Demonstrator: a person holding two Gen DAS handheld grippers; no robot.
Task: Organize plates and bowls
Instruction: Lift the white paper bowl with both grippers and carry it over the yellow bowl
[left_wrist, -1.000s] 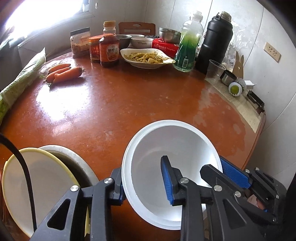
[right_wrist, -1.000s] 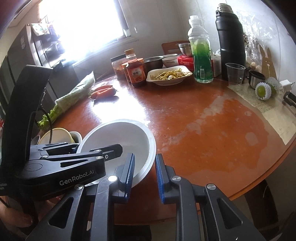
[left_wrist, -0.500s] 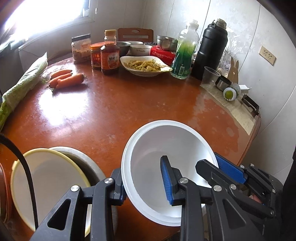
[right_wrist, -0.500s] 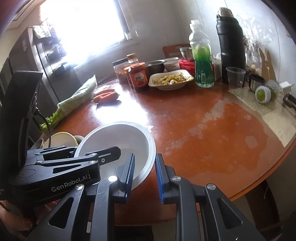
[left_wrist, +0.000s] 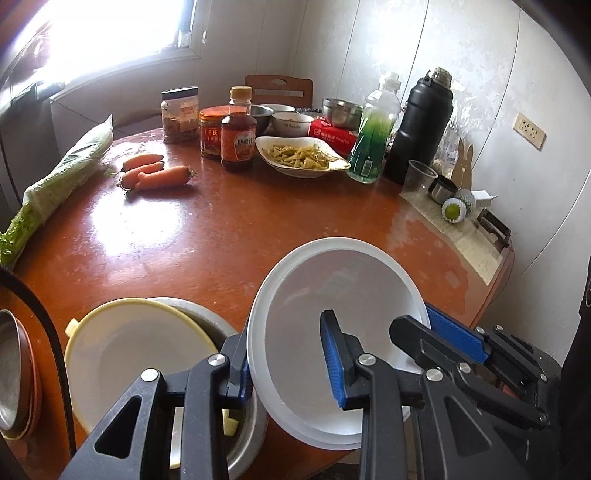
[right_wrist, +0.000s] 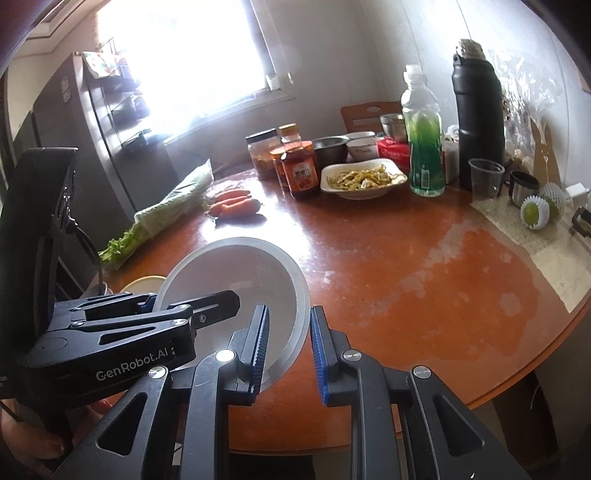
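With the left claw (left_wrist: 286, 363) and the right claw (right_wrist: 286, 350) both clamped on opposite rims of the tilted round white plastic bowl (left_wrist: 340, 291) above the reddish wooden bench (left_wrist: 207, 236), even, level carrying seemed wise.

Round table (left_wrist: 229, 236) set against the wall. Near edge: a bowl (left_wrist: 343, 295) clamped at its rim between the left gripper (left_wrist: 288, 354) and the right gripper (right_wrist: 288, 349), one on each side; to its left, a lidded pot (left_wrist: 207, 317), with stacked dishes (left_wrist: 14, 373) further left. Far side: jars (left_wrist: 207, 129), a dish of food (left_wrist: 303, 157), a bottle (left_wrist: 373, 136) and a flask (left_wrist: 421, 125) in a row. Carrots (left_wrist: 155, 173) lie before the jars, bagged greens (left_wrist: 62, 173) to their left.
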